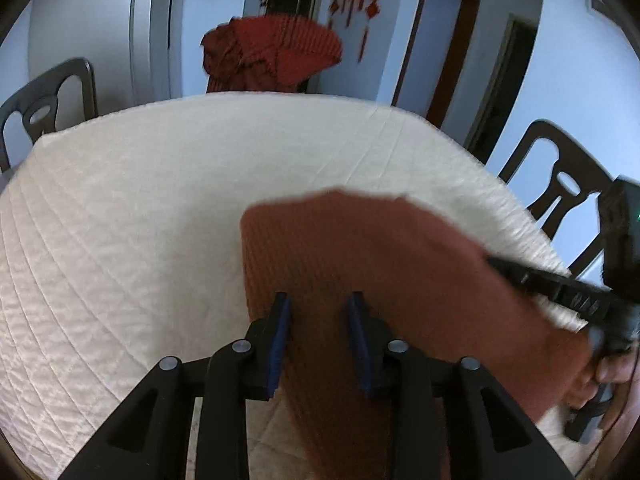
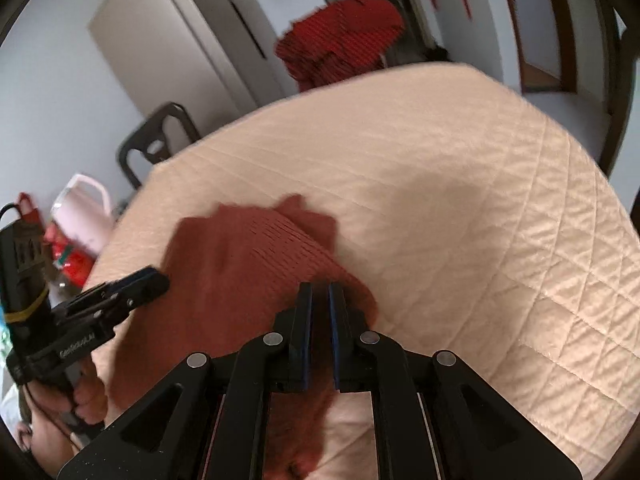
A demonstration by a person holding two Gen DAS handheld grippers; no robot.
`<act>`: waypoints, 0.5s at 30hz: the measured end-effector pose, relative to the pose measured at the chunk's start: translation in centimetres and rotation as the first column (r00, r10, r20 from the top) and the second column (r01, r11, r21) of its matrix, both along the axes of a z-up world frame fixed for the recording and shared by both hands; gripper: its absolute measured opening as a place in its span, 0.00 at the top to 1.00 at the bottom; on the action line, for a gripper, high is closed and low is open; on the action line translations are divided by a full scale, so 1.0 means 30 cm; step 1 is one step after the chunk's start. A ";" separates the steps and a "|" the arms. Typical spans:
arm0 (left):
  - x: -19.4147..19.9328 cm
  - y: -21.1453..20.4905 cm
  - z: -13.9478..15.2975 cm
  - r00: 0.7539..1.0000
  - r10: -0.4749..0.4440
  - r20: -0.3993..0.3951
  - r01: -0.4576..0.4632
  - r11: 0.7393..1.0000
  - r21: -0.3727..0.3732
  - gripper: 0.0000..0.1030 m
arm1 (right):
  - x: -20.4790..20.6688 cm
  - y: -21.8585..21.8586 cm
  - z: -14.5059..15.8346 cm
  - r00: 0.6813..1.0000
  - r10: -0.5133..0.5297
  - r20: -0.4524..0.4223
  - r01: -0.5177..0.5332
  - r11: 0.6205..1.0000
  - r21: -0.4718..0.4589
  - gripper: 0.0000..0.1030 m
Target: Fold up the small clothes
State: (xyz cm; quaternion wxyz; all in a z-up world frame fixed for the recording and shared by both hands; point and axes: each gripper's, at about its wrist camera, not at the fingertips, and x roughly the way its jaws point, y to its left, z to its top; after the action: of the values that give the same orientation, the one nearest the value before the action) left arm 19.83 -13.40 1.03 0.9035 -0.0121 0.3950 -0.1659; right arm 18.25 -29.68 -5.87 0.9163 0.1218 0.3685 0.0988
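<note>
Quilted cream cloth covers the surface, with dark chairs around it and a heap of red clothes beyond its far edge. Our rust-coloured garment lies near the near edge, draped partly over it, one ribbed flap raised off the cloth.

Our left hand-held gripper has its jaws narrowly parted over the garment's near-left part. The fabric passes between the blue pads, but we see a gap on each side, so we judge it not yet pinched. Our right hand-held gripper has its jaws nearly together, clamped on a raised fold of the garment at the near-right side.

We judge that we are at the start of a fold: one side is gripped, the other is being lined up. Next, the left jaws need to close on their edge of the fabric. Then both hands should lift together and carry the near part over towards the far edge, keeping the cloth taut so that it lands flat and does not bunch or slide off the near edge.
</note>
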 end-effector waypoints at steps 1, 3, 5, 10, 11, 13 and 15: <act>-0.003 0.013 -0.004 1.000 -0.001 -0.004 0.001 1.000 -0.023 0.65 | 0.001 -0.008 -0.003 1.000 -0.002 -0.004 0.002 1.000 0.015 0.96; 0.008 0.028 -0.007 1.000 0.000 -0.025 -0.002 0.999 -0.051 0.63 | 0.005 -0.019 -0.005 1.000 0.001 -0.010 0.000 0.999 0.037 0.96; 0.003 0.029 -0.010 1.000 0.001 -0.026 -0.002 0.999 -0.043 0.61 | 0.005 -0.017 0.008 1.000 0.004 -0.016 -0.003 1.000 0.019 0.96; -0.105 0.059 0.075 1.000 -0.012 0.023 0.013 0.998 -0.065 0.62 | -0.153 0.040 0.127 0.994 0.061 0.088 -0.058 0.997 -0.043 0.93; -0.139 0.066 0.091 0.999 -0.021 0.040 0.024 0.998 -0.064 0.62 | -0.194 0.056 0.146 0.991 0.086 0.106 -0.080 0.995 -0.054 0.93; -0.215 0.077 0.109 0.997 -0.045 0.061 0.049 0.996 -0.069 0.62 | -0.257 0.087 0.161 0.984 0.126 0.124 -0.116 0.990 -0.084 0.93; -0.283 0.081 0.109 0.995 -0.074 0.062 0.079 0.993 -0.082 0.63 | -0.306 0.120 0.155 0.982 0.153 0.112 -0.141 0.984 -0.109 0.93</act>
State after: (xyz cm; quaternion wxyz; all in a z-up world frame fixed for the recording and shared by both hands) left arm 11.33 -10.98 4.29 0.9064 -0.0301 0.3609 -0.2173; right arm 9.09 -26.09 -1.22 0.9319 0.0420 0.3253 0.1548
